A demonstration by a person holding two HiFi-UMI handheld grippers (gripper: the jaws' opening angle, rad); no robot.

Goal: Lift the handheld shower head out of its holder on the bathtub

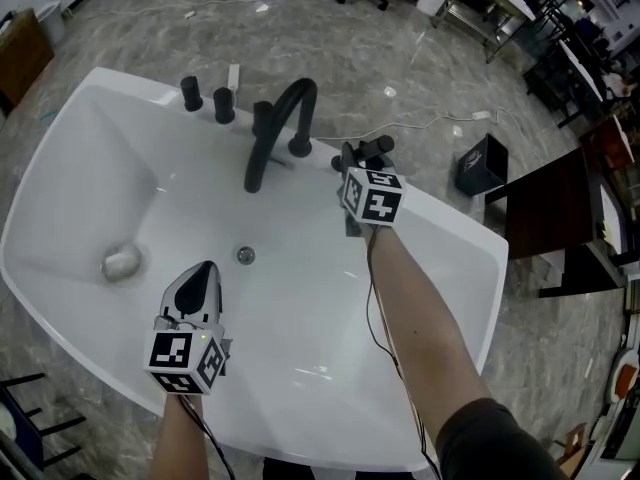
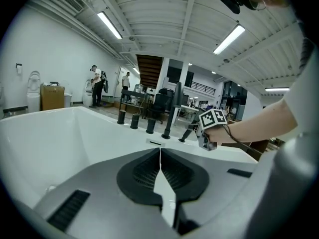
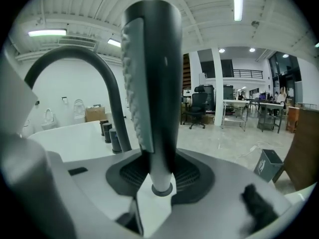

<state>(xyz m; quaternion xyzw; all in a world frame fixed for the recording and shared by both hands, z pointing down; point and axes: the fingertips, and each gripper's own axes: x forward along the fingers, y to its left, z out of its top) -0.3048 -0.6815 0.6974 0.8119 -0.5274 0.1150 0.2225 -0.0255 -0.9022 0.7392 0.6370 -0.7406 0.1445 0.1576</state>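
Note:
The black handheld shower head point(image 1: 364, 149) stands at the far right rim of the white bathtub point(image 1: 100, 148), right of the arched black spout point(image 1: 285, 118). My right gripper point(image 1: 352, 166) is shut on it. In the right gripper view the shower head point(image 3: 152, 83) rises upright between the pads, its face to the left and its ringed lower end showing at the jaws of the right gripper point(image 3: 158, 180). The holder itself is hidden. My left gripper point(image 1: 203, 276) hovers over the tub's basin, shut and empty; in its own view the left gripper point(image 2: 160, 156) has its jaws together.
Two black tap handles point(image 1: 207, 99) stand left of the spout. A drain point(image 1: 246, 255) and a round grey fitting point(image 1: 122, 262) lie in the basin. On the floor right of the tub are a black bin point(image 1: 482, 165), a white cable point(image 1: 430, 123) and a dark table point(image 1: 560, 208).

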